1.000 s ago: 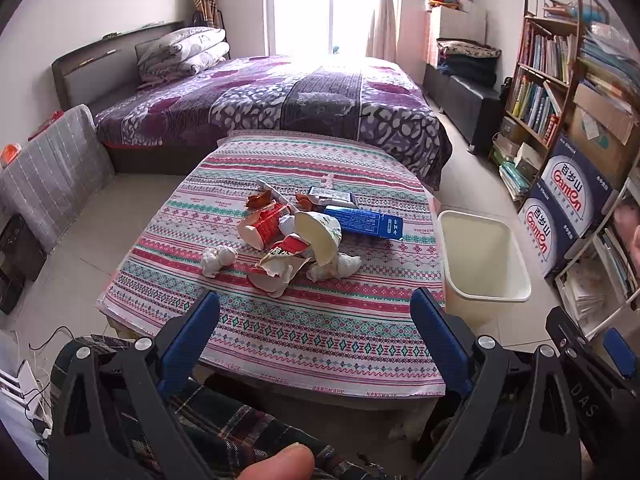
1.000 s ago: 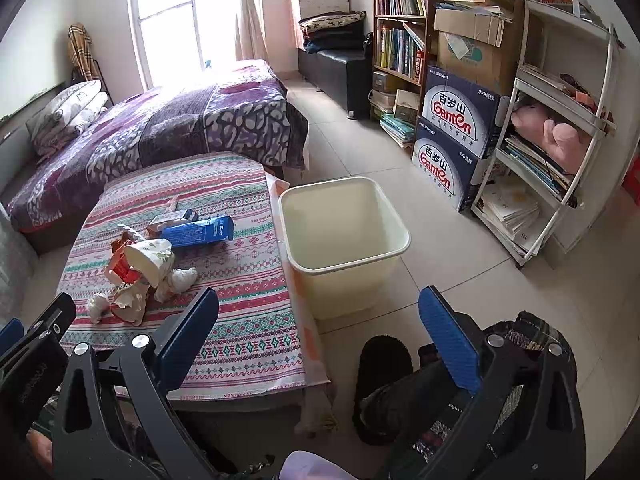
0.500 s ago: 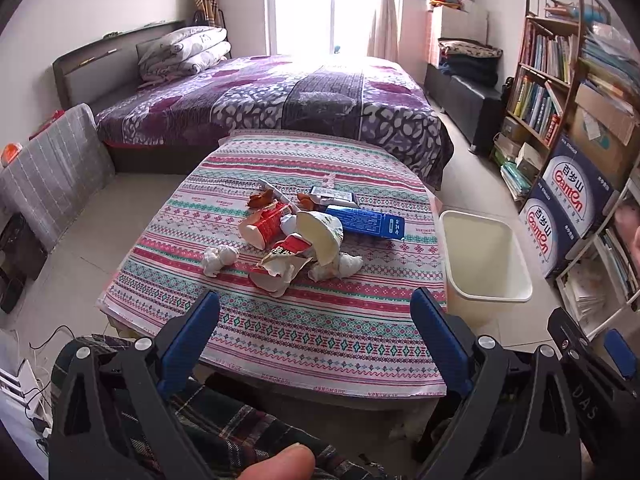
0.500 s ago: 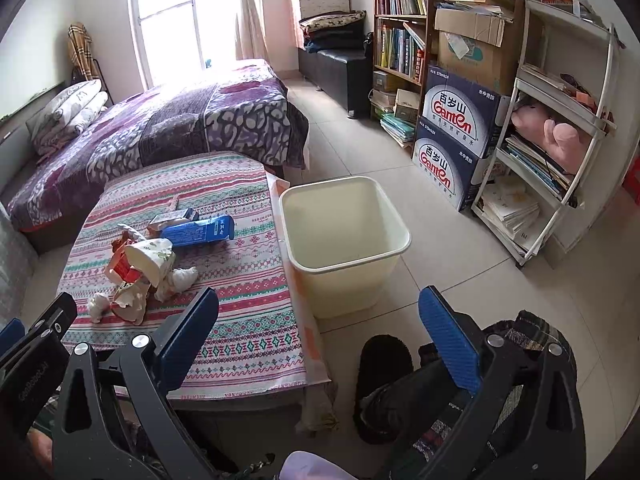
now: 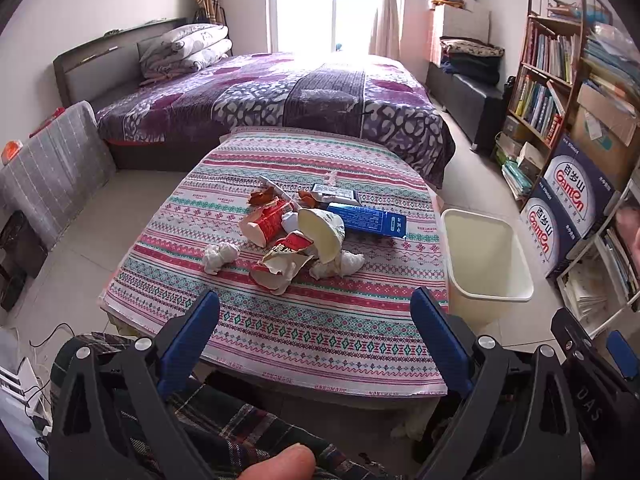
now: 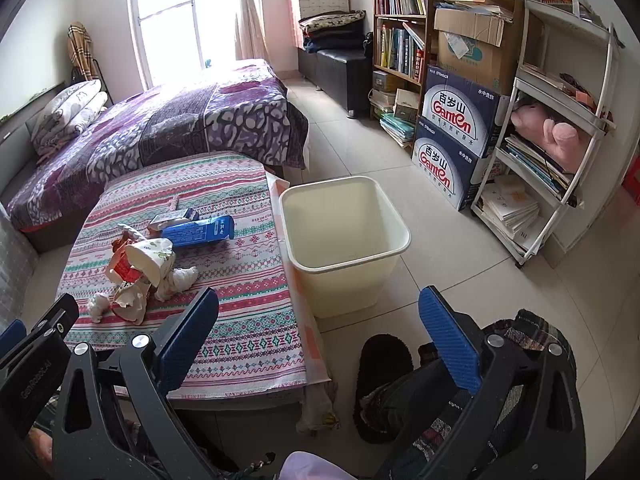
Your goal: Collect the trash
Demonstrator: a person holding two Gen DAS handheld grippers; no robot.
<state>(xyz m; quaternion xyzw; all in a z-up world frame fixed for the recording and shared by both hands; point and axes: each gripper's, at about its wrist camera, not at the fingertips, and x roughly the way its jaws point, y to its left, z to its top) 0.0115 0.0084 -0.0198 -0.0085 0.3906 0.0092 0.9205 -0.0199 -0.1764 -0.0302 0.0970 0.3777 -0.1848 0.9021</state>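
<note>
From the left wrist camera, the left gripper (image 5: 314, 312) has its two blue ribbed fingers spread wide with nothing between them, held low over plaid-trousered knees at the near edge of a low table under a striped woven cloth (image 5: 320, 332). Straight ahead of the fingers, well beyond their tips, lies the trash heap: a torn red paper cup (image 5: 266, 222) on its side, a cream paper bowl (image 5: 322, 232) tipped up on edge, a crushed red-and-white wrapper (image 5: 282, 264), two crumpled white tissues (image 5: 219, 256) (image 5: 338, 264) and a flat blue carton (image 5: 370, 220) behind them. Beyond the right finger and off the table stands a smooth, cream plastic bin (image 5: 486, 256), square-mouthed. A purple patterned bed (image 5: 280, 92) fills the far side.

From the right wrist camera, the right gripper (image 6: 318, 320) also stands wide apart and holds nothing, angled over bare floor tiles. The bin (image 6: 344, 240) sits directly ahead between the two fingers, just beside the table edge. The trash sits beyond the left finger: bowl (image 6: 154, 258), blue carton (image 6: 200, 230), tissue (image 6: 180, 278). A black fuzzy slipper (image 6: 382, 364) lies near the right finger.
</note>
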